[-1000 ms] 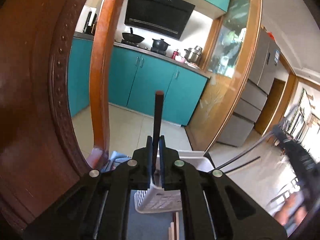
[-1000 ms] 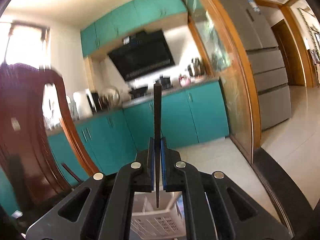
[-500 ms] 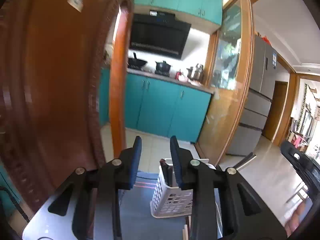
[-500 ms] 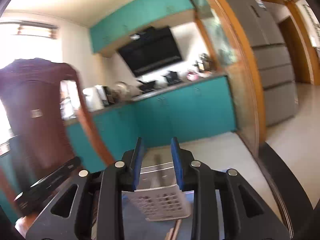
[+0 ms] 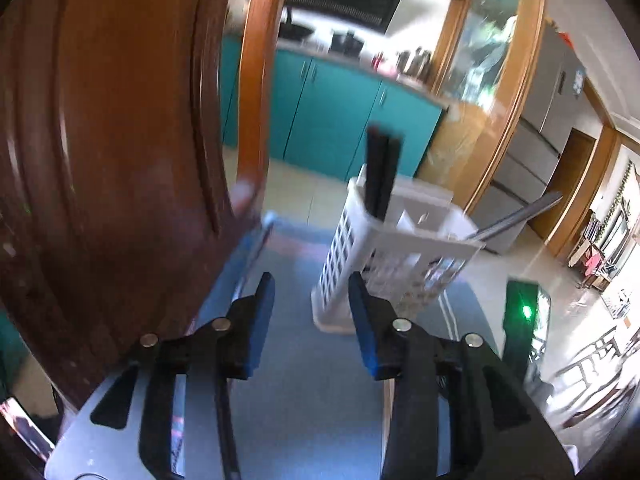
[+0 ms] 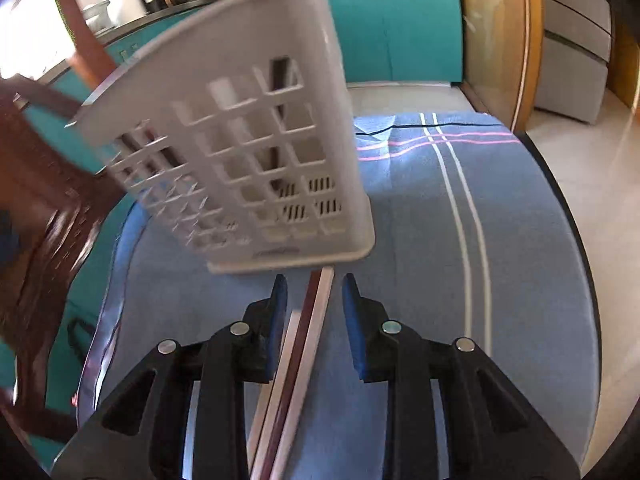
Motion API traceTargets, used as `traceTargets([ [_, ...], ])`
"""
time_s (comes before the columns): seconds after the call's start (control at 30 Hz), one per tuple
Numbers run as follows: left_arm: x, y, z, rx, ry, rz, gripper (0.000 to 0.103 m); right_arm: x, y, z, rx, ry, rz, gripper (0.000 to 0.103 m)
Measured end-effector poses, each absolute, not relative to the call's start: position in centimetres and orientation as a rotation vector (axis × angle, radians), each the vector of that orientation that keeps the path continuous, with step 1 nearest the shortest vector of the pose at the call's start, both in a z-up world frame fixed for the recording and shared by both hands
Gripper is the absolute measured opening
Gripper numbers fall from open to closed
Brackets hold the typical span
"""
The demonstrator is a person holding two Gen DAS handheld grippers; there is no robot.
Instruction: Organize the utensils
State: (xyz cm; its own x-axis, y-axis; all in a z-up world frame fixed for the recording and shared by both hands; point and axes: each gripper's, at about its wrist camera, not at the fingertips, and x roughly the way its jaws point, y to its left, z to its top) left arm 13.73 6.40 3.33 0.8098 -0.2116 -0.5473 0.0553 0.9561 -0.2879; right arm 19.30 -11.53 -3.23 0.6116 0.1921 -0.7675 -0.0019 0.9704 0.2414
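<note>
Standing in one basket [image 5: 384, 236]: two dark chopsticks [image 5: 382, 172]

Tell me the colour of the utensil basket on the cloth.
The basket is white, perforated plastic; clearest in the right wrist view.

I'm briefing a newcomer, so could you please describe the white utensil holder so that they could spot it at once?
On the blue striped cloth over the table stands a tall white plastic utensil basket with grid-patterned openwork walls. Two dark chopsticks stick up out of it, while the other chopsticks lie flat on the cloth at its foot.
</note>
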Motion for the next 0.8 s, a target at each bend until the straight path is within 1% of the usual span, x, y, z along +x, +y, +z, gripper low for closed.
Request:
traceTargets([
  [0.07, 13.9, 6.2, 2.3, -0.258, 0.668, -0.153, 0.042, 19.9, -10.9, -4.3, 0.199, 0.936, 0.099, 0.029],
  [0.2, 14.3, 5.4, 0.7, -0.197, 0.755, -0.162, 0.049, 20.1, -10.0, -4.6, 0.12, 0.958, 0.055, 0.017],
  [0.33, 14.7, 4.5, -0.7, -0.158, 0.835, -0.168, 0.055, 19.0, -11.1, -4.2, 0.131, 1.02, 0.066, 0.017],
  [0.43, 14.9, 3.4, -2.0, -0.128, 0.897, -0.184, 0.056, 17.6, -13.0, -4.0, 0.199, 1.056, 0.121, 0.017],
  [0.6, 14.5, 0.7, -3.7, -0.067, 0.97, -0.249, 0.058, 17.0, -16.1, -2.9, 0.249, 1.005, 0.084, 0.018],
  [0.8, 14.1, -2.9, -5.8, 0.03, 1.027, -0.298, 0.059, 16.8, -16.1, -4.0, 0.277, 1.026, 0.091, 0.018],
])
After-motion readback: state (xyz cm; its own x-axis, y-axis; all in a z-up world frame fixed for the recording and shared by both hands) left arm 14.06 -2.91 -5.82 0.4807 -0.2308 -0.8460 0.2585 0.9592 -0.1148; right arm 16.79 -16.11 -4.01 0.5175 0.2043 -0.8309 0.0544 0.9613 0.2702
